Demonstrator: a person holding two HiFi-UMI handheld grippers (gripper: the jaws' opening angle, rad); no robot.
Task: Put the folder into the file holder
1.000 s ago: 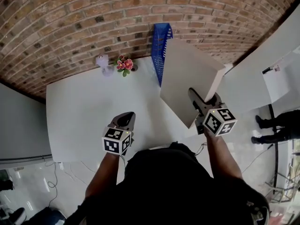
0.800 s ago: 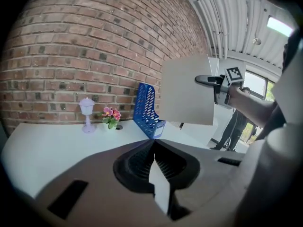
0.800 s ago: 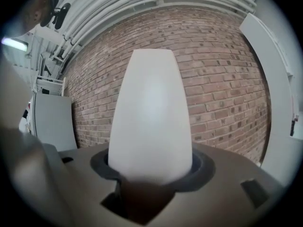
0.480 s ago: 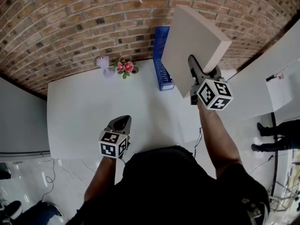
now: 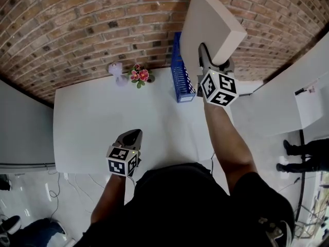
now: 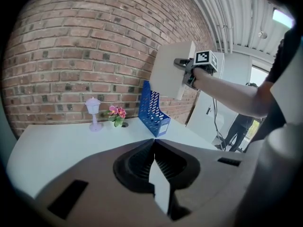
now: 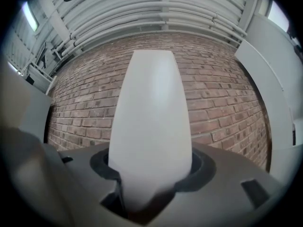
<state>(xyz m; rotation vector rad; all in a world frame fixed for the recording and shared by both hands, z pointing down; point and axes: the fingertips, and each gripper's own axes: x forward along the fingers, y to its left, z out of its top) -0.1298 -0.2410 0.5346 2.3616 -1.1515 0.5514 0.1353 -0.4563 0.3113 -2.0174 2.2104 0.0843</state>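
A thick off-white folder [image 5: 208, 27] is held up in the air, edge-on and tilted, with my right gripper [image 5: 214, 57] shut on its lower edge. In the right gripper view the folder [image 7: 151, 122] fills the space between the jaws and rises toward the brick wall. The blue perforated file holder [image 5: 179, 71] stands upright on the white table [image 5: 87, 122] by the wall, just below and left of the folder. From the left gripper view the folder [image 6: 171, 70] hangs above the file holder [image 6: 152, 109]. My left gripper [image 5: 131, 137] rests low near the table's front edge, shut and empty.
A small pot of pink flowers [image 5: 139, 74] and a little lilac lamp [image 5: 115, 71] stand by the brick wall, left of the file holder. White panels stand to the right, and a person's legs [image 5: 303, 151] show on the floor there.
My right gripper has lifted the folder up and away from me, leftward, from over the table's right edge to above the file holder. The left gripper has barely moved.
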